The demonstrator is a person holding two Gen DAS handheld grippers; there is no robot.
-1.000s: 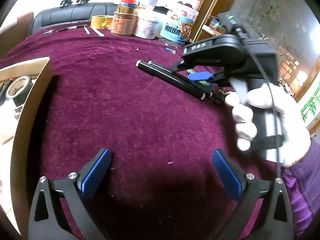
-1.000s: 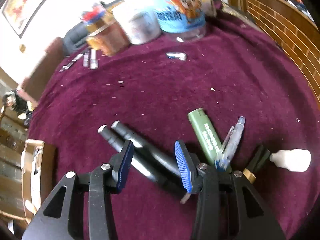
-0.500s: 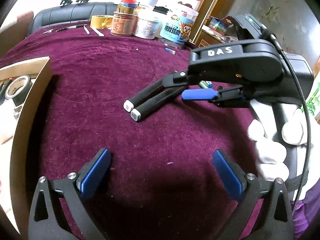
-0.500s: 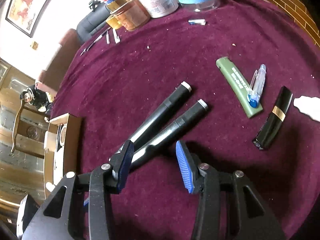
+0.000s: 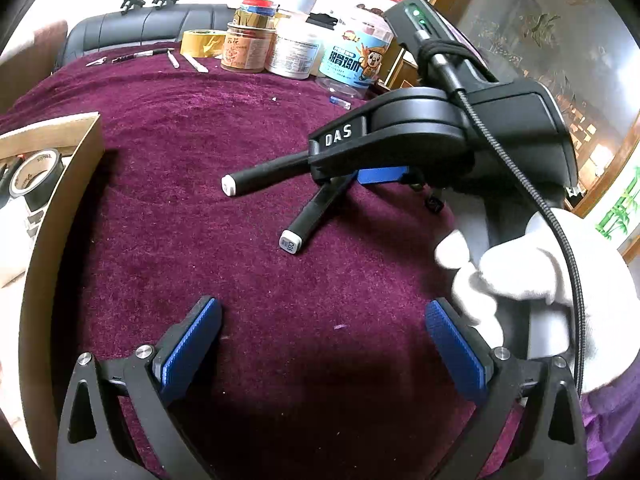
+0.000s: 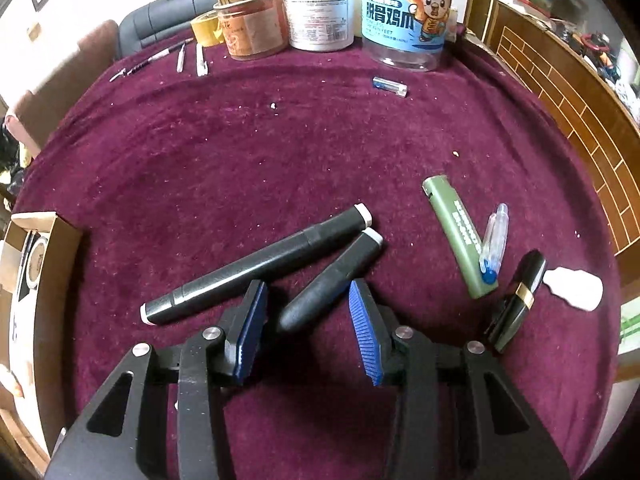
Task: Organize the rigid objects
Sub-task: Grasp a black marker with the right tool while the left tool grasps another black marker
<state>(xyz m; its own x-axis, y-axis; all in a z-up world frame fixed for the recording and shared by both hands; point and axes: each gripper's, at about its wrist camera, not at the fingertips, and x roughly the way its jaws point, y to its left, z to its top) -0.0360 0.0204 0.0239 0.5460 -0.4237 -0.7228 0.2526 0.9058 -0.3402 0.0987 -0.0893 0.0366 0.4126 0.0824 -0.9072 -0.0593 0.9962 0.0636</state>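
Since the earlier frames, two black markers that lay parallel have splayed apart: the longer marker [image 6: 256, 266] lies flat on the cloth just left of the right gripper [image 6: 306, 326], while the shorter-looking marker [image 6: 332, 280] runs between the ribbed blue pads [image 6: 364, 332], its near end seemingly raised off the cloth. Both markers are slim matte-black cylinders with pale end caps; their far ends nearly touch. Jaws of the right gripper are closing, but a gap still shows on each side of the barrel, so no pad presses on it yet. From the left wrist view, the right gripper's black body marked DAS angles steeply down over the markers, held by a white-gloved hand [image 5: 532, 276]. Left gripper [image 5: 324, 348] hovers low over bare cloth with its blue pads wide apart and nothing between them. Burgundy velvet tablecloth [image 6: 240, 152], flecked with crumbs, covers the round table. Right of the markers lie an olive-green lighter [image 6: 460, 240], a clear pen with a blue tip [image 6: 494, 244] leaning on it, a glossy black lipstick tube with a gold band [image 6: 520, 300] and a white cap [image 6: 576, 288]. An open cardboard box [image 5: 60, 216] holding a tape roll sits at the left edge; jars and a yellow tape roll stand at the far rim
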